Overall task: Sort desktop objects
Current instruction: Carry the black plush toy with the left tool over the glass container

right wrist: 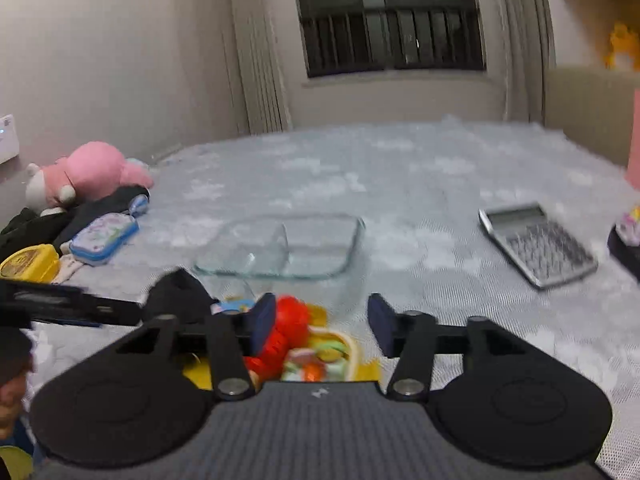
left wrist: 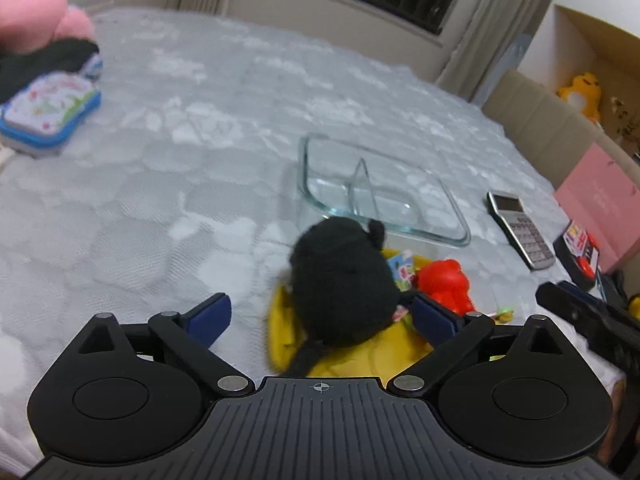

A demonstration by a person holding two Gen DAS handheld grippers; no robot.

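Resting in a yellow tray (left wrist: 280,332), the fuzzy black toy (left wrist: 340,280) sits between the released left gripper (left wrist: 324,314).

No text is legible; print on the calculator (right wrist: 536,244) seems too blurred

Glass dish (left wrist: 384,196) behind plush toy (left wrist: 340,280); calculator (left wrist: 520,228) right of dish; toy on tray (left wrist: 280,332).
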